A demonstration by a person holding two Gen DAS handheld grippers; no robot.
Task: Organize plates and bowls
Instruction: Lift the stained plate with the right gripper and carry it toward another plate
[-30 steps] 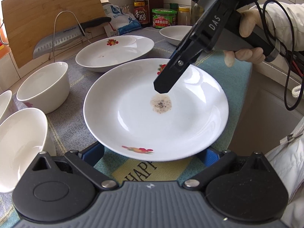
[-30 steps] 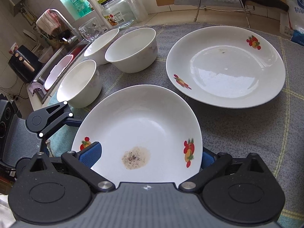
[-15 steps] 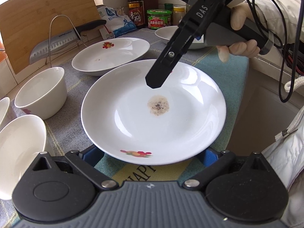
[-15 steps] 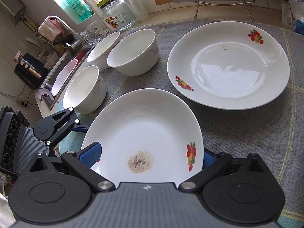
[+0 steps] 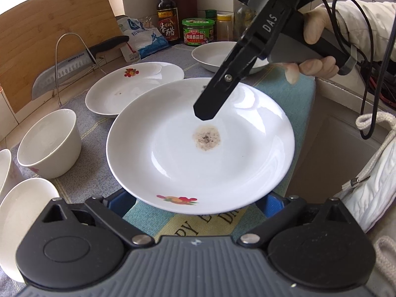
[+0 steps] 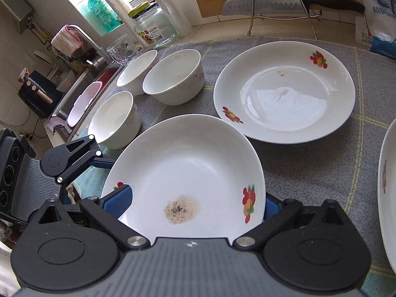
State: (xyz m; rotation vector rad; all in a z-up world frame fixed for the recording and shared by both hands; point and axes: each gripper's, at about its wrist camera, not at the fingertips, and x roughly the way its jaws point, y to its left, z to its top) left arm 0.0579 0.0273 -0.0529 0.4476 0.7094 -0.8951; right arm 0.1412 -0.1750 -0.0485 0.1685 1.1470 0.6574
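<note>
A white plate (image 5: pixel 198 163) with a brown stain and fruit prints lies between both grippers at the mat's near corner. My left gripper (image 5: pixel 195 201) is open, its blue pads tucked under the plate's near rim. My right gripper (image 6: pixel 194 201) is open and straddles the opposite rim: one finger (image 5: pixel 210 106) hangs over the plate near the stain, the other sits below the rim. A second fruit-print plate (image 6: pixel 284 94) lies flat behind it. A third plate (image 5: pixel 210 54) sits further back. Three white bowls (image 6: pixel 173 74) (image 6: pixel 113 118) (image 6: pixel 137 69) stand to the side.
A knife (image 6: pixel 284 3) rests on a wire rack before a wooden board (image 5: pixel 49 37). Sauce bottles and jars (image 5: pixel 198 32) line the back wall. A sink (image 6: pixel 81 99) lies past the bowls. The counter drops off at the mat's edge (image 5: pixel 311 123). A person's hand (image 5: pixel 319 64) holds the right gripper.
Both views have shifted slightly. The right gripper's finger stays over the stained plate. The third plate's rim has come into the right wrist view at the right edge.
</note>
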